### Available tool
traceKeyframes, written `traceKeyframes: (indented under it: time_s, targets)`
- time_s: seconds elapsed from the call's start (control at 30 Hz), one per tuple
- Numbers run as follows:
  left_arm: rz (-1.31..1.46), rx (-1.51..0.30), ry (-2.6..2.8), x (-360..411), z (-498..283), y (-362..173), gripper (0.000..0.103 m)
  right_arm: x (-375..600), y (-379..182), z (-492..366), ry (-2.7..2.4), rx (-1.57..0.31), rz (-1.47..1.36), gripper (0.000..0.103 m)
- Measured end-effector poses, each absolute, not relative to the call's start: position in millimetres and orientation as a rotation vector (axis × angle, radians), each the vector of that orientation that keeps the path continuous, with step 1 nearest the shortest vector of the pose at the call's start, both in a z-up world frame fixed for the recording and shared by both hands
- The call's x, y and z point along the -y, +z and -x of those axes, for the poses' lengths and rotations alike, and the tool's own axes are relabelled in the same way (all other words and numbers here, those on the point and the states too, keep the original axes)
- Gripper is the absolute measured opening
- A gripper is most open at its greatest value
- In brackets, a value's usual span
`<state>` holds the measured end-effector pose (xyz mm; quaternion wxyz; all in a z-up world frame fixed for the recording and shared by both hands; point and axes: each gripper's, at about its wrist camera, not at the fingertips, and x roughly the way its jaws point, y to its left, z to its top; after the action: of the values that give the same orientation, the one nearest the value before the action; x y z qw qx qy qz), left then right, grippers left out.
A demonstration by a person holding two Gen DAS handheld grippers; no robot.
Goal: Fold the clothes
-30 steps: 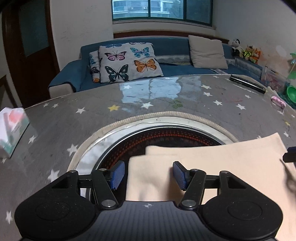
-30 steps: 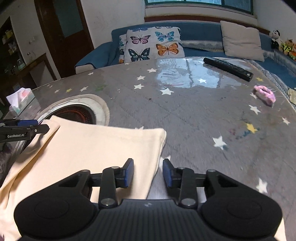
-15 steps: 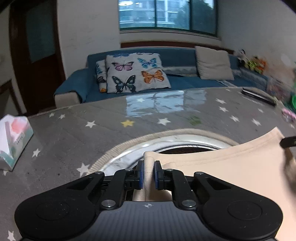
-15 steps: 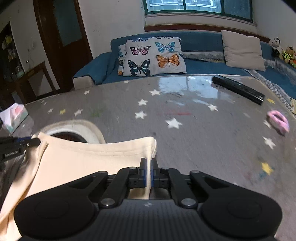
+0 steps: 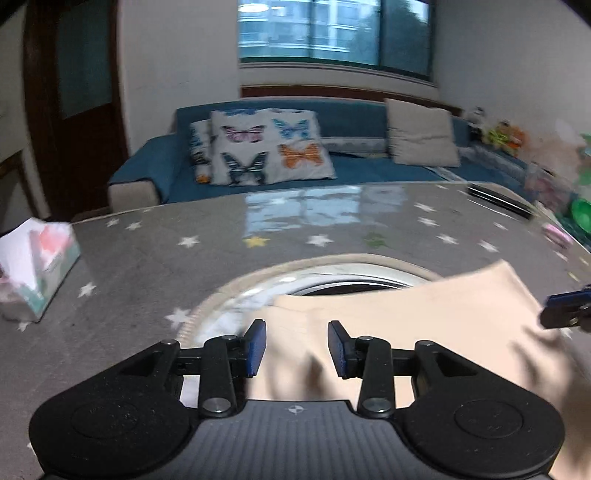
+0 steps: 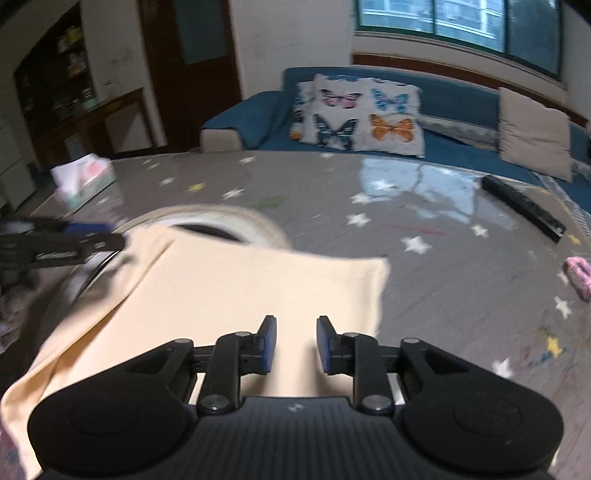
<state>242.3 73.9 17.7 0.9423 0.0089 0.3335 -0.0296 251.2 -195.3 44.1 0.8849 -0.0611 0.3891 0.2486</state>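
Presently: cream garment (image 6: 236,295) beside round table recess (image 5: 354,277), left gripper (image 5: 297,345) and right gripper (image 6: 293,345) both parted, holding nothing; best flatten layers, square edges.

A grey star-patterned table (image 5: 147,258) reflects the wide window (image 5: 332,33) on the far white wall. Below the window a blue sofa (image 6: 454,96) carries butterfly cushions (image 6: 358,114) and a beige pillow (image 5: 421,133). A dark wooden door (image 6: 192,66) stands left.
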Motion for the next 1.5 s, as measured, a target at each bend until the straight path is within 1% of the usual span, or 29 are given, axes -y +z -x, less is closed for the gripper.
traceKeyframes:
  time_s: [0.07, 0.2, 0.27, 0.33, 0.37, 0.4, 0.47, 0.5, 0.67, 0.8, 0.83, 0.93, 1.0, 1.1, 1.2, 1.37, 1.43, 1.47, 1.5]
  targets:
    - [-0.030, -0.698, -0.081, -64, -246, 15, 0.039, 190, 42, -241, 0.543, -0.815, 0.137, 0.026]
    - [-0.045, -0.756, -0.077, -53, -264, -2, 0.039, 181, 35, -224, 0.582, -0.839, 0.150, 0.027]
    - [-0.042, -0.765, -0.054, -55, -269, -10, 0.037, 177, 31, -213, 0.599, -0.845, 0.169, 0.027]
    - [-0.025, -0.759, -0.044, -57, -272, -12, 0.037, 174, 29, -207, 0.616, -0.850, 0.181, 0.027]
    - [-0.025, -0.755, -0.039, -58, -272, -13, 0.033, 173, 28, -203, 0.623, -0.851, 0.184, 0.027]
    - [-0.038, -0.750, -0.029, -58, -272, -13, 0.020, 172, 28, -198, 0.631, -0.851, 0.187, 0.027]
    - [-0.052, -0.741, -0.014, -60, -270, -12, 0.010, 168, 29, -190, 0.652, -0.849, 0.195, 0.027]
    - [-0.033, -0.738, -0.012, -65, -267, -10, 0.006, 167, 29, -186, 0.663, -0.848, 0.199, 0.027]
    - [0.041, -0.652, 0.053, -89, -238, 16, 0.005, 157, 36, -158, 0.741, -0.840, 0.207, 0.027]
    - [0.115, -0.570, 0.131, -123, -198, 42, 0.005, 144, 42, -130, 0.844, -0.831, 0.218, 0.027]
    - [0.133, -0.550, 0.153, -133, -186, 48, 0.005, 140, 43, -122, 0.872, -0.827, 0.228, 0.028]
    - [0.180, -0.498, 0.211, -160, -153, 64, 0.005, 126, 46, -98, 0.957, -0.808, 0.262, 0.039]
    - [0.205, -0.471, 0.246, -176, -127, 68, 0.005, 114, 45, -81, 1.009, -0.785, 0.298, 0.039]
    - [0.230, -0.468, 0.283, -193, -97, 63, 0.005, 96, 38, -61, 1.049, -0.766, 0.363, 0.039]
    - [0.245, -0.496, 0.305, -206, -75, 47, 0.005, 86, 26, -49, 1.046, -0.763, 0.426, 0.040]
    - [0.260, -0.573, 0.352, -219, -60, 19, 0.006, 80, 24, -38, 1.019, -0.730, 0.502, 0.039]
    - [0.270, -0.584, 0.370, -222, -54, 14, 0.007, 79, 23, -38, 1.009, -0.726, 0.513, 0.037]
    - [0.278, -0.587, 0.379, -224, -48, 13, 0.008, 78, 23, -38, 1.002, -0.723, 0.519, 0.034]
    - [0.286, -0.589, 0.386, -226, -44, 12, 0.012, 77, 24, -38, 0.995, -0.719, 0.524, 0.033]
